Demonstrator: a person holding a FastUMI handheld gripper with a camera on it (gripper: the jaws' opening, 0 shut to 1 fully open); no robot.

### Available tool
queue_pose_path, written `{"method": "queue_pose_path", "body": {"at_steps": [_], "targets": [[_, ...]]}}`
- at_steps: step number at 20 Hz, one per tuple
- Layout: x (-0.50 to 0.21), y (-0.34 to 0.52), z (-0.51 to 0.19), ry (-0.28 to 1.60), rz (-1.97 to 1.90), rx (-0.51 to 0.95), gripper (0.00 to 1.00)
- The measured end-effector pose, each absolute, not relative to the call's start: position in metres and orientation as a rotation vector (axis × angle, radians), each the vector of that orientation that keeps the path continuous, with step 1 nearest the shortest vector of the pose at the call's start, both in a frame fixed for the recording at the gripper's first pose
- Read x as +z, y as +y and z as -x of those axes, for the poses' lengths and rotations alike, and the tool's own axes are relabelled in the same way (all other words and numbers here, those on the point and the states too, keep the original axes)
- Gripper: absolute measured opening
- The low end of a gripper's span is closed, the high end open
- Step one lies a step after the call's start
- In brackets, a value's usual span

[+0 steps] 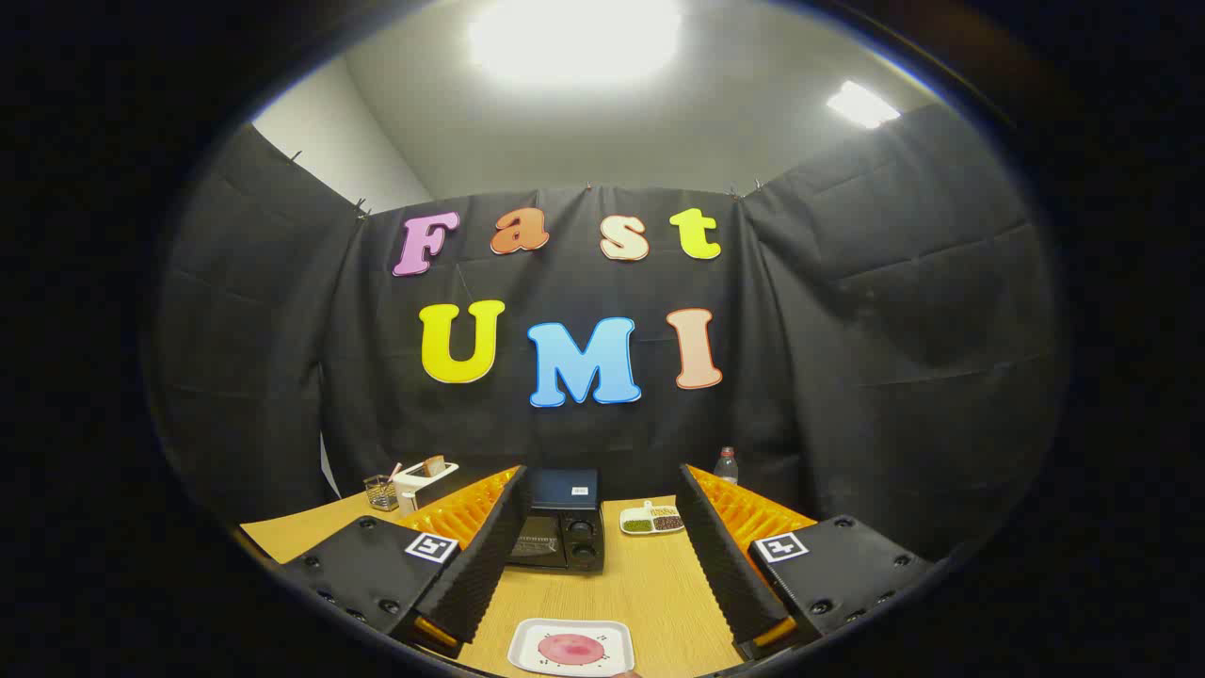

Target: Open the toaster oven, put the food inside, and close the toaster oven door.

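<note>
A black toaster oven (563, 527) stands on the wooden table (650, 589) beyond my fingers, its door closed and its two knobs on the right side. A white square plate (570, 648) with a round pink piece of food (570, 648) on it lies close in, low between my two fingers. My gripper (602, 574) is open, its fingers spread wide to either side of the oven and plate, holding nothing. The left finger hides part of the oven's left side.
A white divided dish (651, 519) with green and dark fillings sits right of the oven. A white toaster (423, 480) with a slice of bread and a wire cup (380, 492) stand at the back left. A clear bottle (725, 464) stands at the back right.
</note>
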State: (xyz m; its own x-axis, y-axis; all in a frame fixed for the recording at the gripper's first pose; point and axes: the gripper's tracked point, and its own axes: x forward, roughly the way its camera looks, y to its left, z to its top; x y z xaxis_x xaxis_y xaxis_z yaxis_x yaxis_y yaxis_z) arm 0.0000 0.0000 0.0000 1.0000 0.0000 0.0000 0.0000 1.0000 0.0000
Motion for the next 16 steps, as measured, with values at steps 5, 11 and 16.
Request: {"method": "queue_pose_path", "body": {"at_steps": [5,11,16], "targets": [[0.007,0.007,-0.003,-0.020,0.012,0.010,0.98],[0.006,0.010,-0.008,-0.014,0.010,0.012,0.98],[0.006,0.014,-0.014,-0.013,-0.001,0.010,0.98]]}}
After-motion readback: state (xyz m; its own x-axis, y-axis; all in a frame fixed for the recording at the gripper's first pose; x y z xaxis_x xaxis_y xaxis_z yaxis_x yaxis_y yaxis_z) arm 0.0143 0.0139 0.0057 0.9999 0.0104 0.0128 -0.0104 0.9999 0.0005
